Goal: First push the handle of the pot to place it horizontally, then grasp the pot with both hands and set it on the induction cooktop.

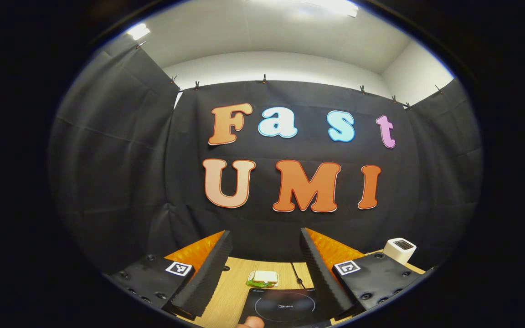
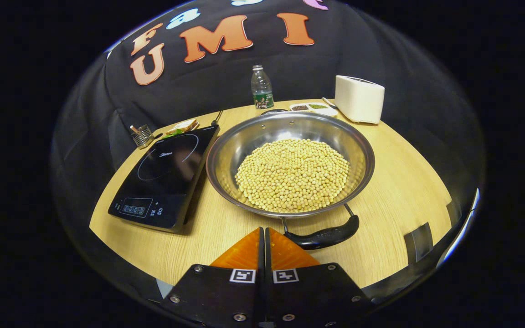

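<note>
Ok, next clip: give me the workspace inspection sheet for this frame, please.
Surface: light wooden table.
Job's things: steel pot holding yellow beans sits on the table right of the black induction cooktop, rim close to the cooktop's edge; its black handle faces the right gripper.
Clutter: bottle, white toaster, small dishes, sandwich, metal holder.
Grippers: left gripper open, raised, facing the cooktop's far side; right gripper shut, empty, just short of the handle.
Cables: thin dark cord behind the cooktop.
Surroundings: black cloth walls, white ceiling with lights.
</note>
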